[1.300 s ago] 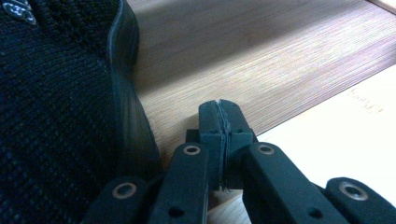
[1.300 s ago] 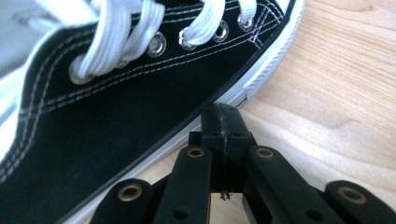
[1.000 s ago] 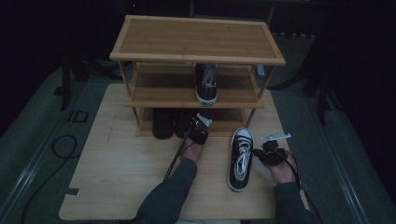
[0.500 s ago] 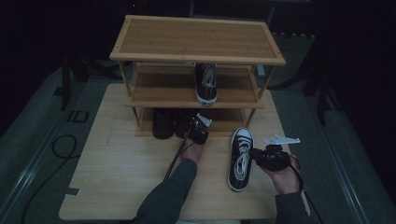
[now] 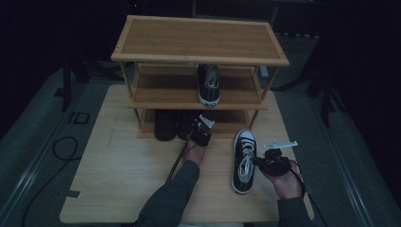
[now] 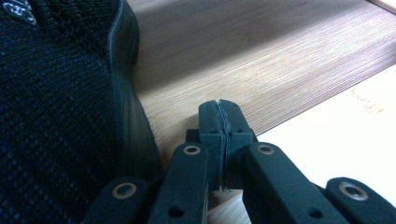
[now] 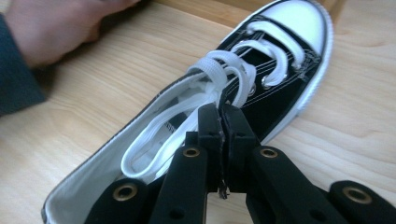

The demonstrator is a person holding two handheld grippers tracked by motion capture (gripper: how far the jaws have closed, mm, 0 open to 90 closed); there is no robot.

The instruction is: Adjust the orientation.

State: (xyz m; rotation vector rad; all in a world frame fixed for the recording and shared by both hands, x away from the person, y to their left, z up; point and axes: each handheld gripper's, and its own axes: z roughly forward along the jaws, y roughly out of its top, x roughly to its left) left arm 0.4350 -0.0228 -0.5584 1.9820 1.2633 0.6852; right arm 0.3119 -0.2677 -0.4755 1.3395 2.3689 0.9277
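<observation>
Left tongs (image 6: 218,112): clenched, pads flat together, nothing btwn. Parked low at front edge of bottom shelf, tips just beside black knit shoe (image 6: 56,116), which sits to their left in left gripper view; touching or not, can't tell.

Right tongs (image 7: 220,114): also clenched and empty, jaws just been closing w/ nothing caught btwn them. Hovers over laces of hi-top sneaker (image 7: 243,88); not gripping lace or collar.

Progress, as judged: looks like shoes going onto rack (image 5: 198,59), roughly midway.
- Done: matching sneaker (image 5: 208,85) already on mid shelf, toe facing front, up and beyond left tongs. Dark shoes (image 5: 165,124) on bottom shelf, incl. knit one right at left tongs.
- Left: hi-top not yet shelved. Lies on table (image 5: 113,179) directly ahead of and below right tongs, toe pointing away toward rack, upright on its sole. Needs regrasp, lift, then slot beside its mate.

Around / in the way:
- Left hand (image 7: 46,23) and sleeve rest on table just beyond hi-top from right tongs; near but apart from it.
- Rack's right front post stands btwn hi-top's toe and mid shelf; likely needs lifting clear of it and of shelf lip.
- Mid shelf has free room either side of mate; top shelf bare.
- Cables trail back from both tongs toward person, clear of hi-top.
- Surroundings dark, little else readable.
</observation>
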